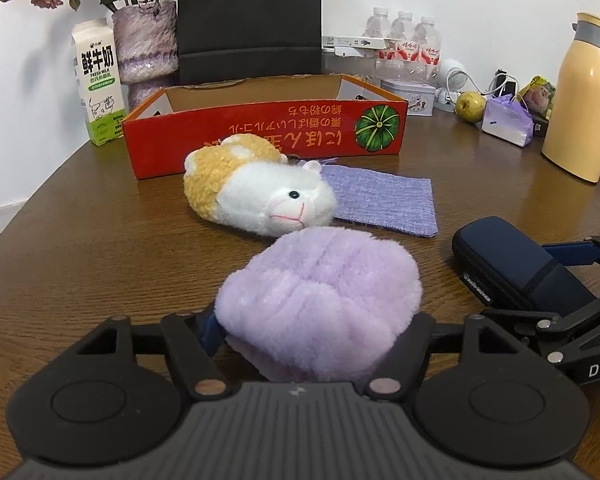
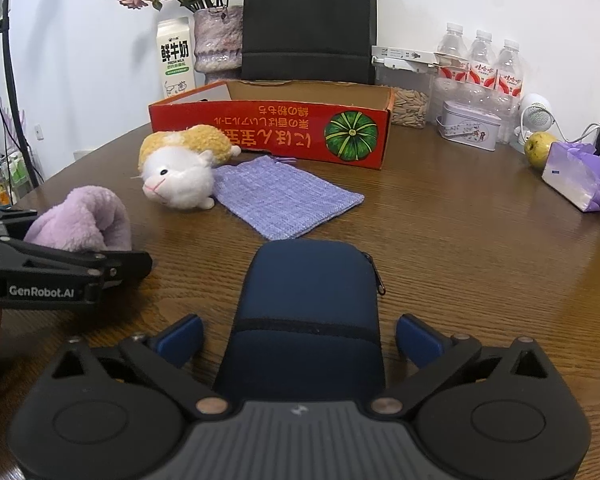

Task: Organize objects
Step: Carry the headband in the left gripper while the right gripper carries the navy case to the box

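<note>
My left gripper (image 1: 316, 328) is shut on a fluffy purple plush (image 1: 320, 300), low over the table; the plush hides most of the fingers. It also shows at the left of the right wrist view (image 2: 84, 220). My right gripper (image 2: 300, 338) is open, its blue pads (image 2: 180, 338) on either side of a dark blue zip case (image 2: 306, 312) lying on the table, with gaps to both pads. The case also shows in the left wrist view (image 1: 516, 264). A yellow-and-white hamster plush (image 1: 256, 188) lies partly on a purple knitted cloth (image 1: 384, 198), in front of an open red cardboard box (image 1: 260, 132).
Along the back of the round wooden table (image 2: 460, 240) stand a milk carton (image 1: 98, 80), a vase of dried flowers (image 1: 146, 44), a black bag (image 1: 250, 16), water bottles (image 1: 404, 46), a tin (image 1: 410, 94), a pear (image 1: 470, 106), a tissue pack (image 1: 506, 120) and a yellow thermos (image 1: 580, 100).
</note>
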A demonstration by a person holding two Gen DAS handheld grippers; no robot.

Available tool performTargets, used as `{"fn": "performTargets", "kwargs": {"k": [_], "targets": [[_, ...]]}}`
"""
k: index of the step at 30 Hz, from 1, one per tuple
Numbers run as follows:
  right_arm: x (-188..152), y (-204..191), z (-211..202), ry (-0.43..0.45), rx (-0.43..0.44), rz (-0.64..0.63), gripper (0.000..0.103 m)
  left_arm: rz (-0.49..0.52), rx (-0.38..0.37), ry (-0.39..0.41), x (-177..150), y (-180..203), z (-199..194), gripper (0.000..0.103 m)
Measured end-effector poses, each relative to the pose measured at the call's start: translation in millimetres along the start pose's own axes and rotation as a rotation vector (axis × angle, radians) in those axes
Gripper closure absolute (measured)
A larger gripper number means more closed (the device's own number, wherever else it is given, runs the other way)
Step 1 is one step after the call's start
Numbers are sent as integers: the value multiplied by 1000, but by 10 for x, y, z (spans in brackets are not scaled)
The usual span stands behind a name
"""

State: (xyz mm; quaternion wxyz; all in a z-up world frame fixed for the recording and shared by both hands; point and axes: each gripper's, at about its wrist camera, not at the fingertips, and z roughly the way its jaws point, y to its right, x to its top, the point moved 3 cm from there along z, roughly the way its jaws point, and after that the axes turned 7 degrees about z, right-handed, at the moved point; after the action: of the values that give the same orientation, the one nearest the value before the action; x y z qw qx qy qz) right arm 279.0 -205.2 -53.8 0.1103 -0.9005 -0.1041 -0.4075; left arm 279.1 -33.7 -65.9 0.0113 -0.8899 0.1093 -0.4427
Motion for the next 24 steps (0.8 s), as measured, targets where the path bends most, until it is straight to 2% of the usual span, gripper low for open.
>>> {"fn": "performTargets", "kwargs": {"k": [3,8,11,13,15,24], "targets": [[2,-6,2,0,-2,2,0,7,3,22,-7,18,-51,50],[4,12,-9,7,-13,22,0,-3,-1,46,-22,25,-128,54],[-9,0,-53,23,5,22,12,0,-2,63,-32,34,-183,61],[-30,-31,-89,32,-2,14,25,-6,-5,73,-36,30,-219,63],[-32,-27,-127,40,10,30,34,-14,-7,76,-42,20,-245,69],[-20,-104,-250,77,36,79,38,-46,-20,89,-39,-25,-352,73]]}}
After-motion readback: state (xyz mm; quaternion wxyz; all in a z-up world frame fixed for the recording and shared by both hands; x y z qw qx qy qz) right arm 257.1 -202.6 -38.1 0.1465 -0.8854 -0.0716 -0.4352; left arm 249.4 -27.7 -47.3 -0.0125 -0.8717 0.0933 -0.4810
